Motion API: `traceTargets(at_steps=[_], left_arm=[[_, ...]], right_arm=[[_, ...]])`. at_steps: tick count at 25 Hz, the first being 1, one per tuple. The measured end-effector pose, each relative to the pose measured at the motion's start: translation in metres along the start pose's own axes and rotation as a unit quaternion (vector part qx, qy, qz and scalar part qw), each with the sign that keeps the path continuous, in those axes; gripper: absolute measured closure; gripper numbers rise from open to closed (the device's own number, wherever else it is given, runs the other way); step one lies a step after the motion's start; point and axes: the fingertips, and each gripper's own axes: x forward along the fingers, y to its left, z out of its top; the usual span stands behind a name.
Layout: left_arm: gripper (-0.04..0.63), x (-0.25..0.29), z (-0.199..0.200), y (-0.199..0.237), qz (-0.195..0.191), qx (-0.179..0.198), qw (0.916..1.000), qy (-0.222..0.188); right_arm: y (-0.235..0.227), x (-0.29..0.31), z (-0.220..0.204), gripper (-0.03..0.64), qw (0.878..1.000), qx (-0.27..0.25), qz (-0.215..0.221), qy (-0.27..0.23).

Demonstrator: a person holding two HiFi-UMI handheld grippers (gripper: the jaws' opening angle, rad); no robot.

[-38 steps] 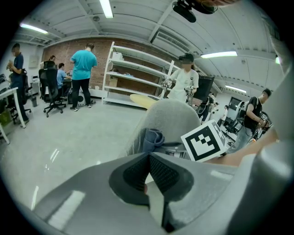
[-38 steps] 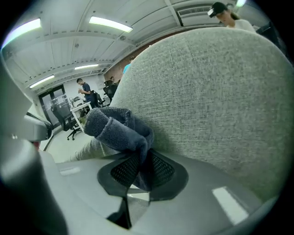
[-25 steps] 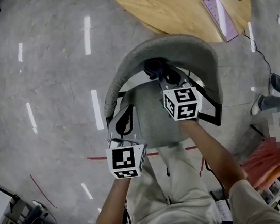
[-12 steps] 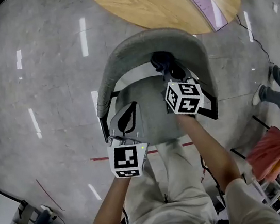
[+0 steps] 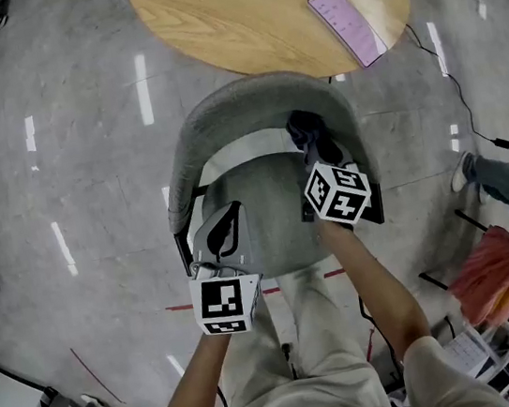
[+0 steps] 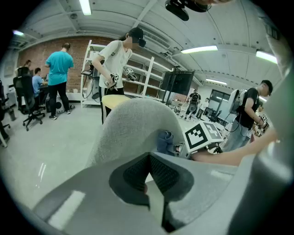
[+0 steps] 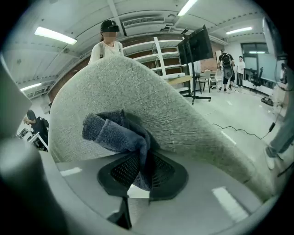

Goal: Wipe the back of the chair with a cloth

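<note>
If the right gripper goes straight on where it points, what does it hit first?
The chair back, on its inner face. The cloth held in the right gripper leads and appears to touch it, though depth is unclear.

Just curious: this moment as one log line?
right gripper: shut on cloth, at chair back | left gripper: shut, empty

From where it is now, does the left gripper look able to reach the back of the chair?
Probably yes. The left gripper, jaws shut and empty, hangs over the seat, and the chair back curves just ahead with nothing between. The right gripper with the cloth is further right.
</note>
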Motion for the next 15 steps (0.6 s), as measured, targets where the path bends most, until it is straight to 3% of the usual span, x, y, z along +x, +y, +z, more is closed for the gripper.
traceTargets(at_steps=[9, 15], left_arm=[[0.595, 0.007, 0.003, -0.016, -0.018, 0.01, 0.9998, -0.001], [0.595, 0.003, -0.001, -0.025, -0.025, 0.012, 0.9996, 0.001]], right_arm=[[-0.04, -0.021, -0.004, 0.541, 0.997, 0.06, -0.045, -0.007], [-0.061, -0.038, -0.012, 0.541, 0.994, 0.072, -0.086, -0.009]])
